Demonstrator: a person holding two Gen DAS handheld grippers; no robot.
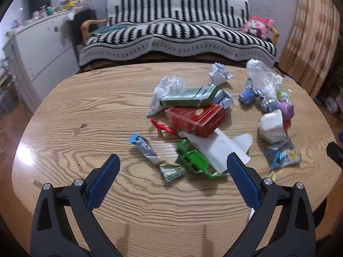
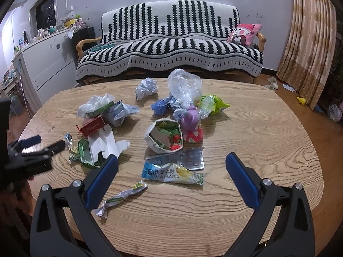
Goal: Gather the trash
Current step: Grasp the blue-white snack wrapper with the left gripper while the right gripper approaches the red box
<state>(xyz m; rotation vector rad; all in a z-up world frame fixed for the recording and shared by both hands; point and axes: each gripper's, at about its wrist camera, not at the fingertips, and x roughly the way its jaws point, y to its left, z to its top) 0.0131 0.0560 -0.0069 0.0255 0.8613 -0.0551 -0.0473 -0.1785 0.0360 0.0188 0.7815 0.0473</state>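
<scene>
While both hand-held grippers, left (image 1: 173, 160) and right (image 2: 171, 160), gape empty, bare table (image 2: 268, 132) flanks the trash (image 2: 165, 137).

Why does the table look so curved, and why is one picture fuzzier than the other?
Both views use fisheye lenses, which bend the table edge and darken the corners. The left wrist view is softly blurred, most on the wrappers at right, perhaps from motion; glare whitens the wood at its left edge. The right wrist view is sharp, though the left gripper at its edge is smeared.

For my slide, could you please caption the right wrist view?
Open right gripper hovering over a snack wrapper on a trash-strewn wooden table.
</scene>
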